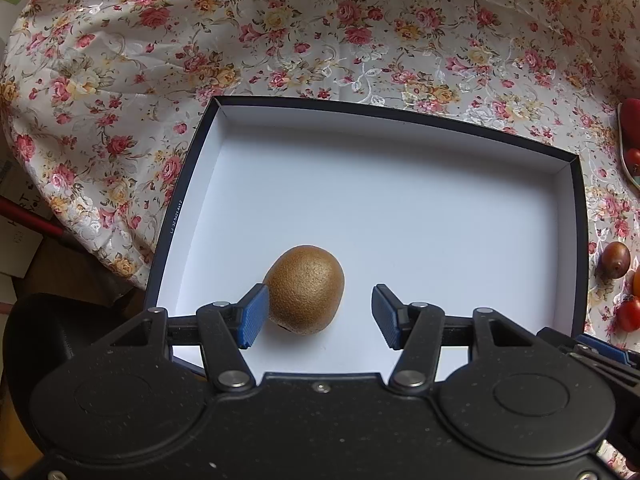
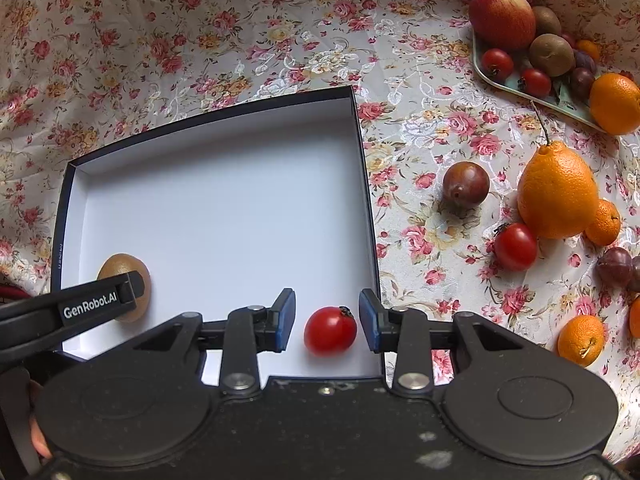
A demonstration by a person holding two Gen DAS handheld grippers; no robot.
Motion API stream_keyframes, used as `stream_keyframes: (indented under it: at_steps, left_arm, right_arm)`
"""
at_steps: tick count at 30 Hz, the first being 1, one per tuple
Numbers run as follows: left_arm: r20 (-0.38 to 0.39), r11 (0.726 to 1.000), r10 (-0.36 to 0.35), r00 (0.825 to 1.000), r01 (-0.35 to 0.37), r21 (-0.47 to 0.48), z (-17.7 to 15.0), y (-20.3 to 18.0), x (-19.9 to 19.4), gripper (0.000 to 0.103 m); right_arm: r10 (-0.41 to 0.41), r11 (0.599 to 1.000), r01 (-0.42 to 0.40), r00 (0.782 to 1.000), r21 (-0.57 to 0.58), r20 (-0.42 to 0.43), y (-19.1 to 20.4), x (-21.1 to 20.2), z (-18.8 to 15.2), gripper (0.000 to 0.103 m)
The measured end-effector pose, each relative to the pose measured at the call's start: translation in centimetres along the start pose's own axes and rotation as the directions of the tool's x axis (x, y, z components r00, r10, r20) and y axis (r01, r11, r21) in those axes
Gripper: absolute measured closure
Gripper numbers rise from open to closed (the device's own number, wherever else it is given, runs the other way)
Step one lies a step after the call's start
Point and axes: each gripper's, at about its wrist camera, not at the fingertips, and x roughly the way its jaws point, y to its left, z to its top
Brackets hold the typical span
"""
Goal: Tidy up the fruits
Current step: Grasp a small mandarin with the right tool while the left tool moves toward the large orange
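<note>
A shallow box with a dark rim and white inside lies on the flowered cloth. A brown kiwi rests on its floor near the front left. My left gripper is open around it, the left pad touching the kiwi, the right pad apart from it. In the right wrist view a red cherry tomato sits in the box's front right corner, between the pads of my open right gripper, touching neither. The kiwi shows partly behind the left gripper's finger.
Loose fruit lies on the cloth right of the box: a plum, a stemmed orange, a tomato, small mandarins. A tray at the back right holds an apple, kiwis, tomatoes and an orange.
</note>
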Motion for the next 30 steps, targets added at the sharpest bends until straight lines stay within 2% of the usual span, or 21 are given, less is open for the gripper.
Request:
stream_keyframes:
  at_steps: [10,13,19,25,30]
  left_arm:
    - [0.032,1.000,0.000,0.999,-0.001,0.010,0.1,-1.1,-0.9,0.042]
    - [0.043,1.000,-0.003,0.999,0.002,0.022,0.0,-2.1,-1.4,0.042]
    - [0.064,0.997,-0.021,0.998,0.017,0.070,-0.3,-5.0,-2.4,0.042]
    - [0.075,0.987,-0.054,0.996,0.042,0.156,-1.0,-9.0,-3.5,0.042]
    - [0.072,0.973,-0.090,0.993,0.072,0.218,-1.8,-12.4,-4.0,0.042]
  right_arm:
    - [-0.084,0.993,0.087,0.996,-0.080,0.035,-1.3,-1.4,0.3,0.065]
    - [-0.105,0.994,0.105,0.993,0.004,0.058,-3.2,-2.3,0.4,0.065]
    - [-0.048,0.994,0.045,0.998,0.101,0.031,-7.5,-3.9,0.4,0.065]
    - [-0.117,0.980,0.101,0.990,0.174,0.082,-11.8,-6.1,0.1,0.065]
    - [-0.134,0.954,0.110,0.989,0.278,0.067,-16.9,-7.5,-0.4,0.065]
